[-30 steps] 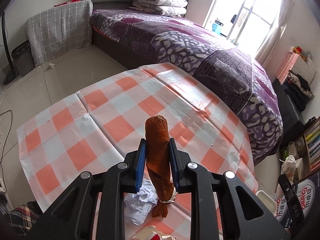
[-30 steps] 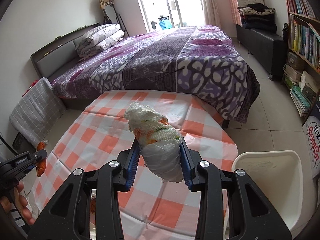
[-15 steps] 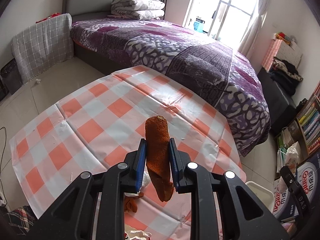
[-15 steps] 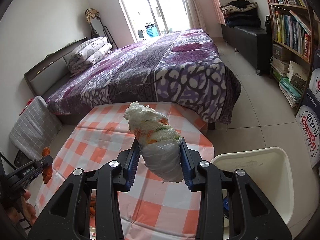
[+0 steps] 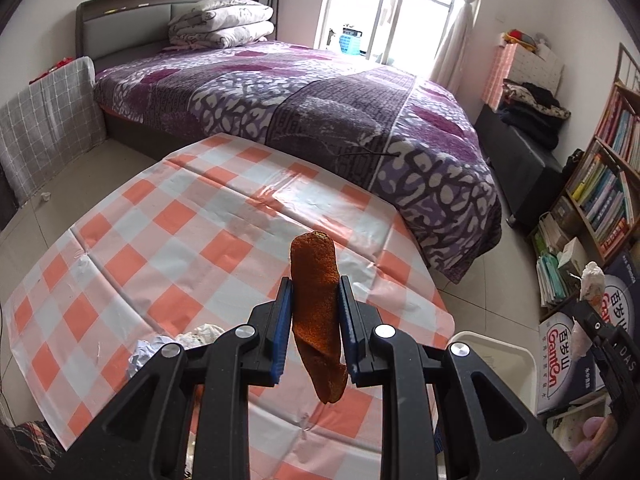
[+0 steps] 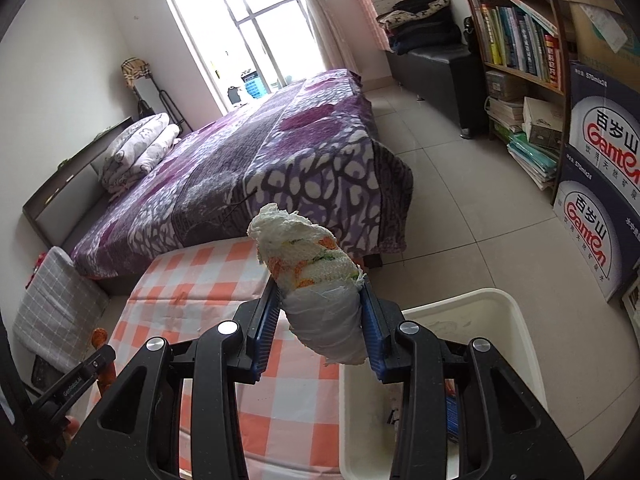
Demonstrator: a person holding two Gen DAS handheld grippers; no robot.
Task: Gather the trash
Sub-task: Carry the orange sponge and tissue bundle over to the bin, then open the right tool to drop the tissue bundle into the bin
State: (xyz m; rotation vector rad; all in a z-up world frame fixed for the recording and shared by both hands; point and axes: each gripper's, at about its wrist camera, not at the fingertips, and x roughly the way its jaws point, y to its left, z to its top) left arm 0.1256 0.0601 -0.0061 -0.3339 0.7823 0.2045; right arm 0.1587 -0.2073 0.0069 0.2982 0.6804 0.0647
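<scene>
- We see the white bin (image 6: 516,320) beside the checkered table (image 6: 200,280), small scraps inside.
- Our right gripper (image 6: 322,312) clamps a paper wad (image 6: 316,276) above the bin.
- Our left gripper (image 5: 314,320) pinches an orange peel (image 5: 316,304) over the table.

bin (image 6: 516,312) mouth open (apparently unobstructed).

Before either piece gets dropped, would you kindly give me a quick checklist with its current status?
1. Left tongs shut on the orange rag: ok.
2. Right tongs shut on the white wad: ok.
3. Right tongs over the white bin: ok.
4. Left tongs over the bin: not ok, above the checked tablecloth.
5. Bin has room: ok.
6. Table cleared: not ok, crumpled paper remains.
</scene>
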